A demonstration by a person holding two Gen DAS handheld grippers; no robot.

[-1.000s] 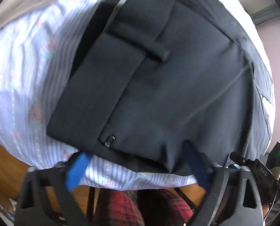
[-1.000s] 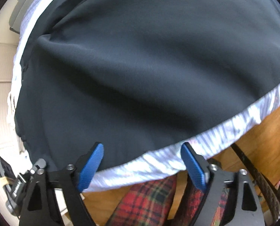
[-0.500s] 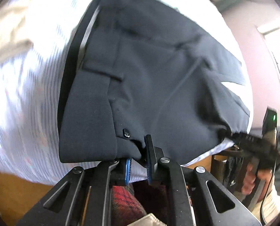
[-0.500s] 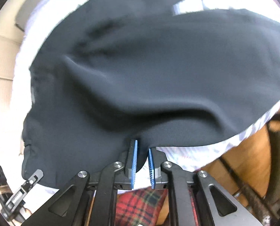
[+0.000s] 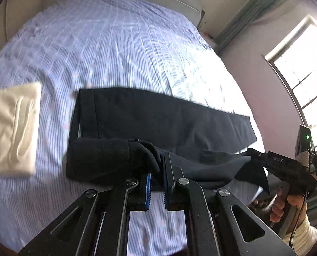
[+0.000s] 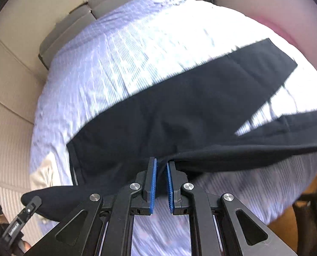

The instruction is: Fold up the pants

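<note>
Risk: thin pinches, so the near edge of the pants (image 5: 162, 117) could slip out mid-lift and the fold land crooked or bunched. Left hand-held gripper (image 5: 156, 183) pressed together on fabric near the waistband; right hand-held gripper (image 6: 161, 181) likewise on the near leg edge. Rest of the pants lies just ahead on the bed (image 5: 115, 42), near edge raised.
</note>
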